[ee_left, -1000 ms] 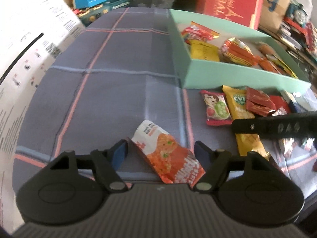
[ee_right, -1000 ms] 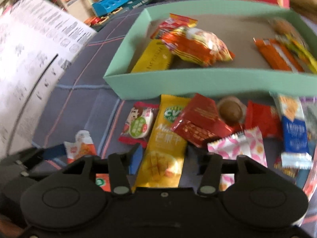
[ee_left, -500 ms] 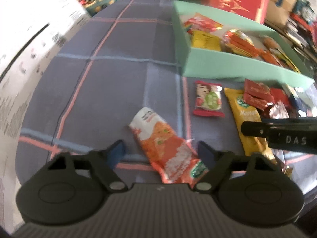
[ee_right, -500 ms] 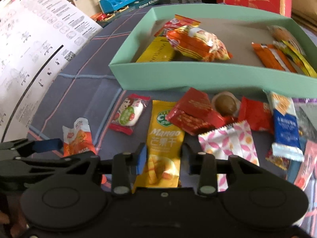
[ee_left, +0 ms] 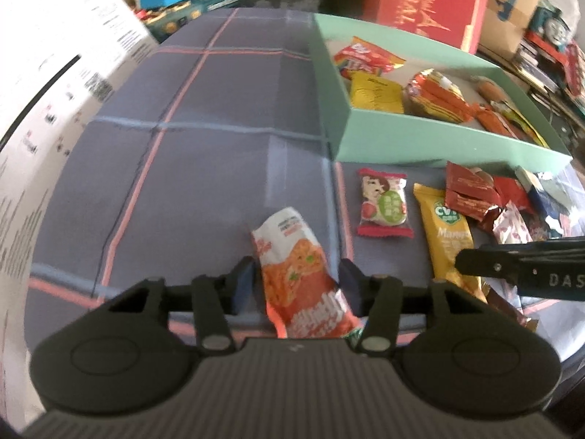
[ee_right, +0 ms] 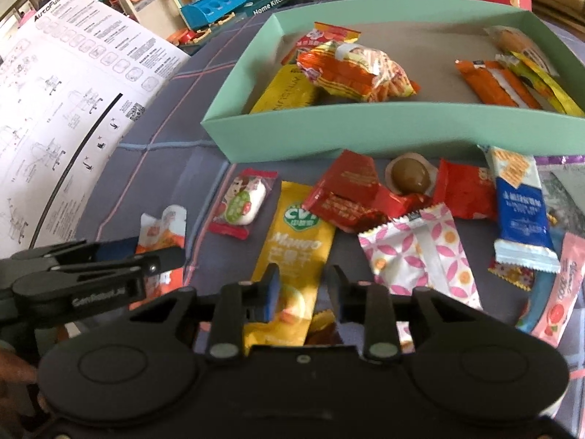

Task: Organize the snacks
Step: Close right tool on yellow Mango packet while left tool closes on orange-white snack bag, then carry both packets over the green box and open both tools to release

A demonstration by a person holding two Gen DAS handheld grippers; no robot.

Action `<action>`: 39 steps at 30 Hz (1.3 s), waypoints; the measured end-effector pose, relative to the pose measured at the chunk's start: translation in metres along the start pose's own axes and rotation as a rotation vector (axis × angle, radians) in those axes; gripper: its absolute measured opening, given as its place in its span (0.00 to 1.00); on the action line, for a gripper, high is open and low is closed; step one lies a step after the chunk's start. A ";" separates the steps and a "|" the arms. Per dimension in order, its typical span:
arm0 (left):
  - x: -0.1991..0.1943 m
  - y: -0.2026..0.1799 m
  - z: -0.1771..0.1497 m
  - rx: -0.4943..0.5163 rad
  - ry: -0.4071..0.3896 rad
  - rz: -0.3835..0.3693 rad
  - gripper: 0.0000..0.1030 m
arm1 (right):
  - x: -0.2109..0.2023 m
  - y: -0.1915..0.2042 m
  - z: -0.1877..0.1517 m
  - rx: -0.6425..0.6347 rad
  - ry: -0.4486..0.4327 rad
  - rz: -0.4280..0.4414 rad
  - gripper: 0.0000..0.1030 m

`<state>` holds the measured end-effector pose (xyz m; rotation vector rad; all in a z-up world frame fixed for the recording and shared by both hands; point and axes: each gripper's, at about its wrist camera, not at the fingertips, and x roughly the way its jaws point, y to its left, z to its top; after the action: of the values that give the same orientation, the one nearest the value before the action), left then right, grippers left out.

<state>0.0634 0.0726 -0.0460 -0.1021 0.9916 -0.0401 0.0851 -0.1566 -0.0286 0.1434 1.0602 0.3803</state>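
Beside the mint-green box [ee_right: 365,131], your left gripper [ee_left: 298,285] has been closing around the orange noodle packet [ee_left: 303,285]; your right gripper [ee_right: 301,289] pinches the yellow mango packet [ee_right: 292,252].

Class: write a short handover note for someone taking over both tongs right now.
Left tongs: just closing around the orange packet; pads look not quite pressing.
Right tongs: just closed on the mango packet.
Both packets lie on the cloth.
Done: several snacks already in the green box.
Left: finish both grasps, box these two, then the pile before the box.
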 end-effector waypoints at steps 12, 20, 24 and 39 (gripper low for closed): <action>-0.005 -0.010 -0.014 0.017 0.012 0.067 0.63 | 0.015 0.030 -0.004 -0.153 -0.016 -0.056 0.61; -0.006 -0.015 -0.016 0.055 -0.012 0.053 0.49 | 0.018 0.042 -0.012 -0.264 -0.036 -0.109 0.61; -0.004 -0.021 -0.018 0.099 -0.013 0.063 0.52 | 0.017 0.051 -0.013 -0.311 -0.025 -0.119 0.42; -0.022 0.006 -0.013 -0.053 -0.032 -0.027 0.34 | -0.011 0.049 -0.005 -0.249 -0.039 -0.061 0.34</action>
<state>0.0408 0.0792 -0.0355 -0.1640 0.9596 -0.0370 0.0641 -0.1158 -0.0073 -0.1032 0.9682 0.4497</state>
